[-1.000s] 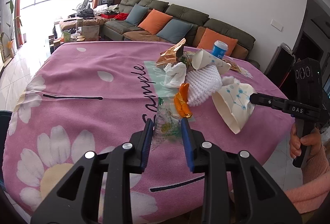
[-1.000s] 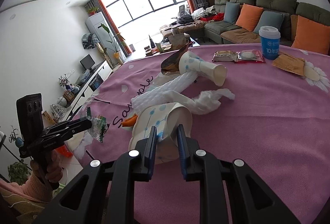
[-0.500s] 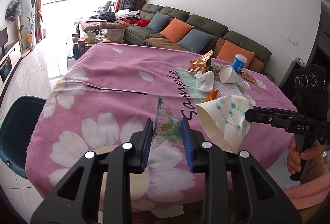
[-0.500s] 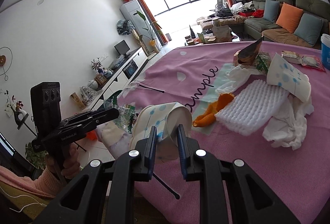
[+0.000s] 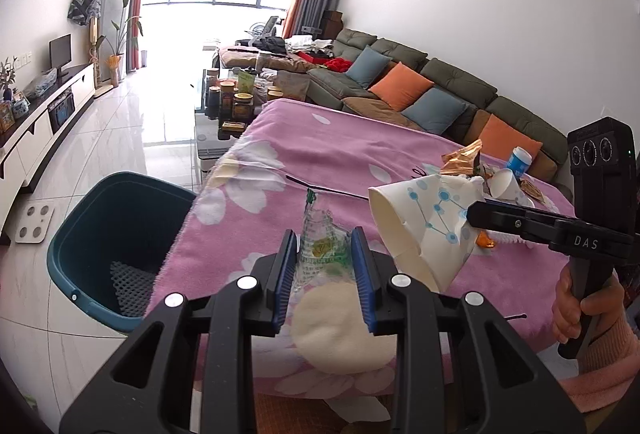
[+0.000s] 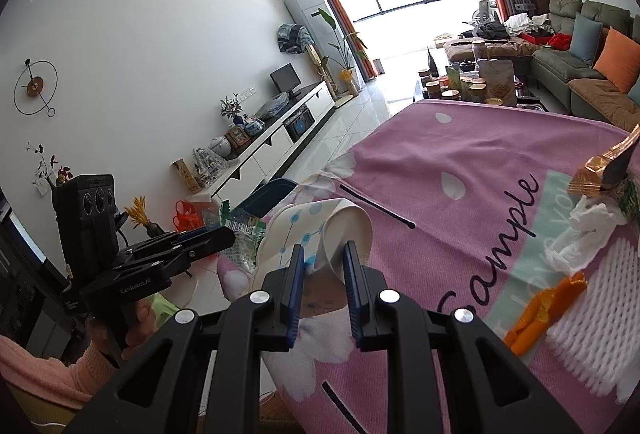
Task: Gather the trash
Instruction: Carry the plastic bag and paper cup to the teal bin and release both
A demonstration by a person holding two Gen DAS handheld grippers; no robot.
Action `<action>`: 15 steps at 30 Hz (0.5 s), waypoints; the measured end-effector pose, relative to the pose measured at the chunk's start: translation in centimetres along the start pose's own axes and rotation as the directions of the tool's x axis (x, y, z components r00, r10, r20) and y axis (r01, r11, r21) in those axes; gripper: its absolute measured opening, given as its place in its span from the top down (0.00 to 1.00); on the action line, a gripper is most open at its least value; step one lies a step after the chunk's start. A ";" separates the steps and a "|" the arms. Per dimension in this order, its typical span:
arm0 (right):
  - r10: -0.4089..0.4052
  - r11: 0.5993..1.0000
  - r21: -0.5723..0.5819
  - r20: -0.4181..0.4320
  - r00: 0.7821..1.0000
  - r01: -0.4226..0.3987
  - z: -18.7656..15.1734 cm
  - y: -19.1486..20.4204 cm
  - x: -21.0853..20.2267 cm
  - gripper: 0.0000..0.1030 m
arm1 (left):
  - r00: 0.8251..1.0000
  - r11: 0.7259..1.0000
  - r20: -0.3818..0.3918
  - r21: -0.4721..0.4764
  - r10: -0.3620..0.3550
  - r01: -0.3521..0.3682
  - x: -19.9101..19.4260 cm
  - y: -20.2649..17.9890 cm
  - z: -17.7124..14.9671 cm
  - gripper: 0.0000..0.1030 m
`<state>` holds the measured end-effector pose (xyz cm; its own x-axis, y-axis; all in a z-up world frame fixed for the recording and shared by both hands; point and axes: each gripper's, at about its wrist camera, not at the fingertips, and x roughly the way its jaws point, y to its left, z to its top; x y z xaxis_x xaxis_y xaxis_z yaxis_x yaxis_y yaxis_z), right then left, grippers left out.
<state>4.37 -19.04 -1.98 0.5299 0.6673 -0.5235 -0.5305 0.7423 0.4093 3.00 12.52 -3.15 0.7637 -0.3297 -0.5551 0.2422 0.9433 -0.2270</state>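
Note:
My left gripper (image 5: 325, 266) is shut on a clear plastic wrapper (image 5: 318, 246) with green print, held over the table's near left edge. My right gripper (image 6: 322, 284) is shut on a crushed paper cup (image 6: 320, 230) with blue dots; the cup also shows in the left wrist view (image 5: 420, 226). A dark teal trash bin (image 5: 116, 234) stands on the floor left of the table, with white foam netting in its bottom. In the right wrist view the left gripper (image 6: 212, 240) and the wrapper (image 6: 240, 234) are at the left.
The table is covered by a pink flowered cloth (image 5: 340, 150). More trash lies on it: white foam netting (image 6: 596, 314), orange peel (image 6: 548, 306), crumpled tissue (image 6: 588, 230), a gold wrapper (image 6: 604, 170), another paper cup (image 5: 506, 184). A sofa (image 5: 440, 94) stands behind.
Both grippers have swung left with their loads, away from the trash pile towards the table's edge. The teal bin has come more fully into the left wrist view.

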 end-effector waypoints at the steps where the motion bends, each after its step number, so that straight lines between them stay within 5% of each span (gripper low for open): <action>1: 0.009 1.000 -0.009 -0.006 1.000 -0.009 0.3 0.3 0.5 0.82 | 1.000 1.000 0.004 -0.008 0.011 -0.011 -0.3 0.5 0.1 0.73; 15: 0.072 0.994 -0.076 -0.065 0.995 -0.077 3.6 3.4 7.0 0.82 | 0.988 0.987 0.056 -0.080 0.146 -0.141 -2.3 5.6 1.4 0.73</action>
<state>8.64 -11.59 -1.55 0.4467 0.7134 -0.5399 -0.6184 0.6823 0.3899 3.40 18.60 -1.99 0.8233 -0.1860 -0.5363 0.0832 0.9741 -0.2100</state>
